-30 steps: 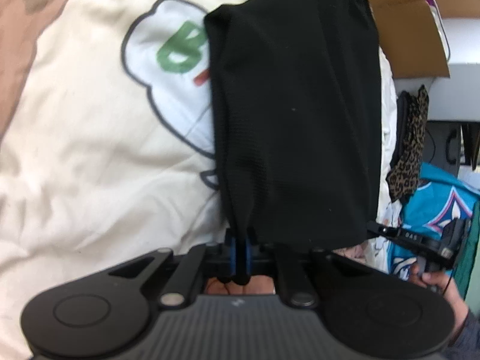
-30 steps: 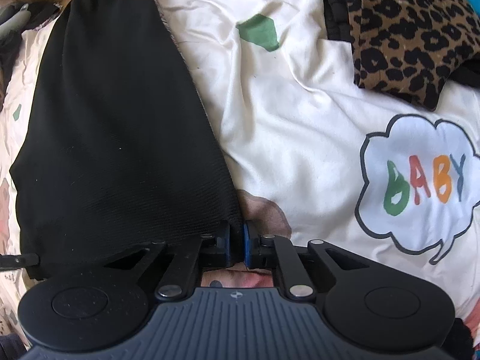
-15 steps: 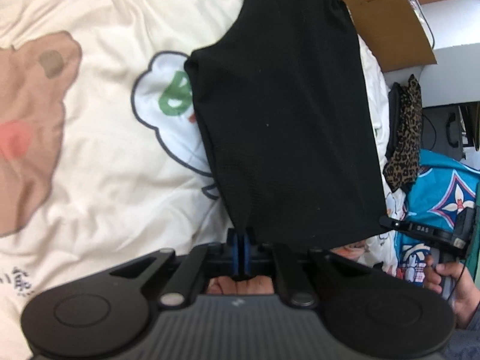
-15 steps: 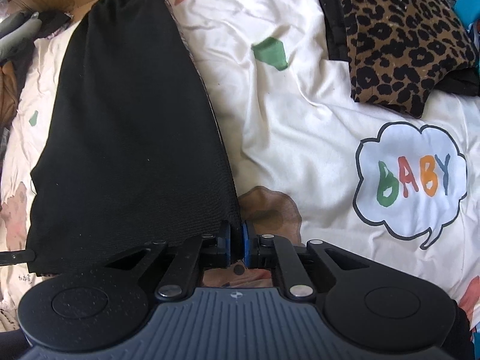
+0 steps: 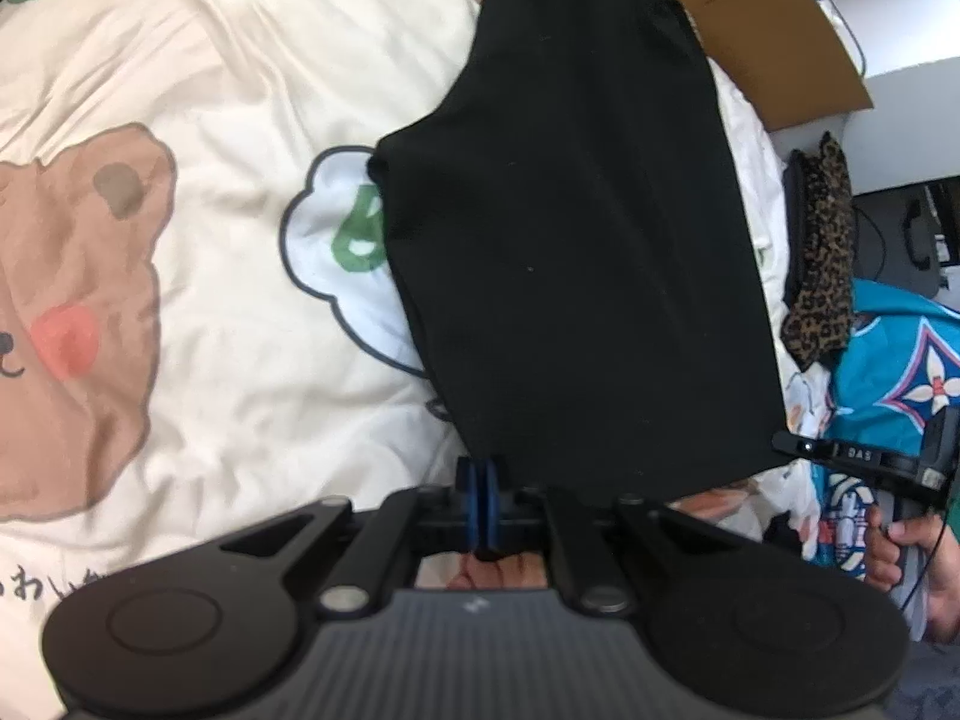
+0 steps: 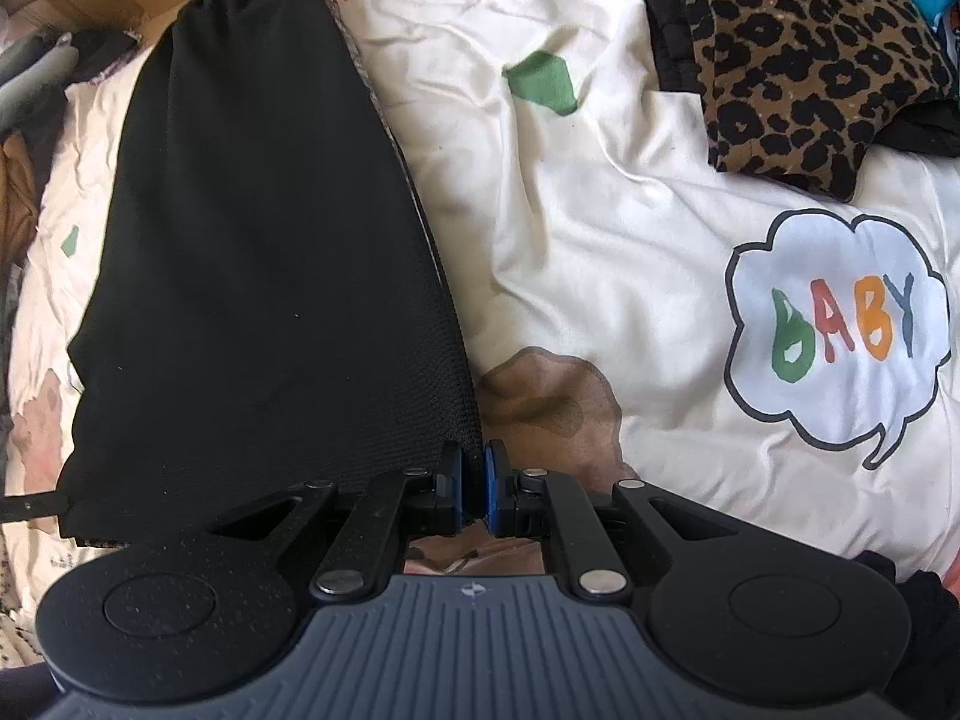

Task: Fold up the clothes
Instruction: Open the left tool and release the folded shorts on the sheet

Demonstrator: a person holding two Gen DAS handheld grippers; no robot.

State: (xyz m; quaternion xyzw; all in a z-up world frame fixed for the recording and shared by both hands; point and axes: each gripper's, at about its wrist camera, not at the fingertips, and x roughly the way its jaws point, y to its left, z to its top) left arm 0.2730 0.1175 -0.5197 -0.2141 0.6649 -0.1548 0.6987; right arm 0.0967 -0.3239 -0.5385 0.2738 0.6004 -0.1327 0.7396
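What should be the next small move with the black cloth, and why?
Probably carry both held corners forward toward the far edge, to fold it in half. The left gripper and the right gripper are each shut on a near corner of the black cloth, which hangs lifted while its far end rests on the bedsheet.

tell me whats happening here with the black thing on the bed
A person is folding clothes with a handheld gripper in each hand. The left gripper and the right gripper are each shut on a near corner of a black garment, lifting that edge while the far end with the gathered waistband lies on the cream printed bedspread. A leopard-print garment lies folded off to the right side. The black piece looks mid-fold, not yet laid down.
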